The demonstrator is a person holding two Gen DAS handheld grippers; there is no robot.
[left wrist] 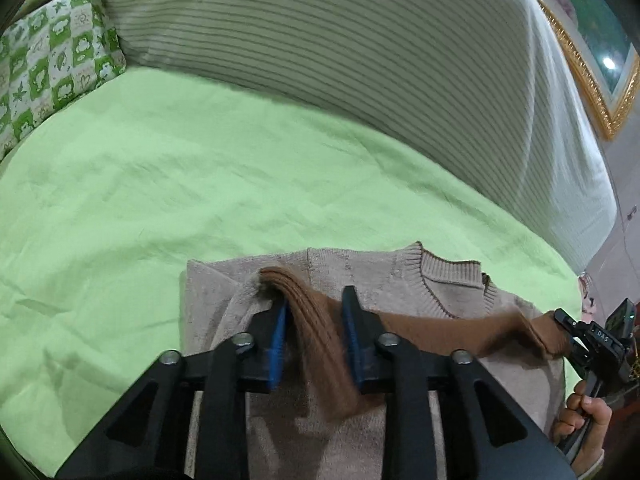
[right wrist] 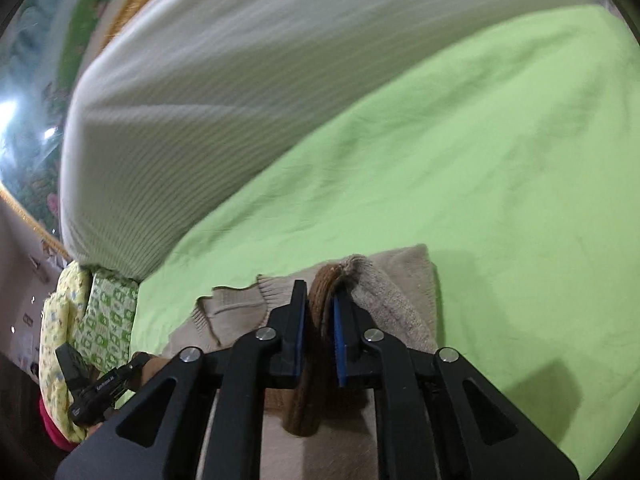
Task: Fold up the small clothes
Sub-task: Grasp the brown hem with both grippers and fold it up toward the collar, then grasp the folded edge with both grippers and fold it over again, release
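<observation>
Sweater (left wrist: pixel 360 280), beige knit with brown hem band (left wrist: pixel 320 344), lies on green bedsheet (left wrist: pixel 200 184), collar (left wrist: pixel 448 276) away from us. We hold hem at both corners: left gripper (left wrist: pixel 314 320) clamped on band, right gripper (right wrist: pixel 320 312) clamped on band too. We judge bottom-up fold midway; hem not yet laid at collar, sides left.

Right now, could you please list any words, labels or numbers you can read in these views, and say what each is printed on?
"DAS": white letters on the black body of the right gripper, seen from the left wrist view.
White lettering on the black body of the left gripper, seen from the right wrist view: too small and blurred to read.
Sweater: no text visible.
</observation>
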